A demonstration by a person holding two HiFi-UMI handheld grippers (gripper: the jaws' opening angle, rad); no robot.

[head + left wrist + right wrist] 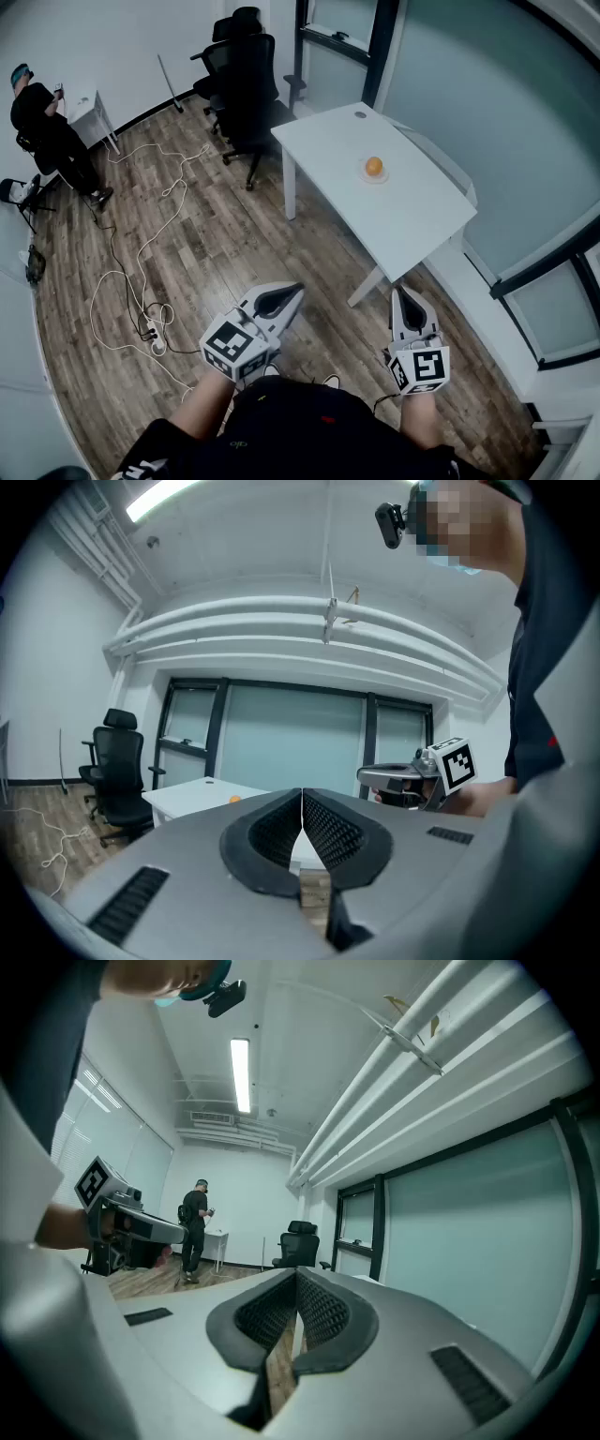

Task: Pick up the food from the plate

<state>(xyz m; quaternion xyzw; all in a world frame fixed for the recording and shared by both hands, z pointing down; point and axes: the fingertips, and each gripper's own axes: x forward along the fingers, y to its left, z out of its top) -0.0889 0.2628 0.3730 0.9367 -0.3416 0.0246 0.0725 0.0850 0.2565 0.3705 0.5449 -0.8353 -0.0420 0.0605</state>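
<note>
An orange piece of food [374, 166] lies on a small white plate [374, 177] on the white table [403, 206], far ahead of both grippers. From the left gripper view the food [234, 799] is a tiny orange dot on the distant table [192, 795]. My left gripper [298, 287] is held low near my body over the wood floor, jaws shut with nothing in them. My right gripper [403, 291] is beside it, also shut and empty. The left gripper view has the right gripper [366, 776] at its right side.
Black office chairs [242, 84] stand behind the table's left end. White cables [141, 272] and a power strip [155, 336] lie on the floor at left. A person [52, 131] stands at a small white desk [94, 112] in the far left corner. Glass walls [506, 141] run along the right.
</note>
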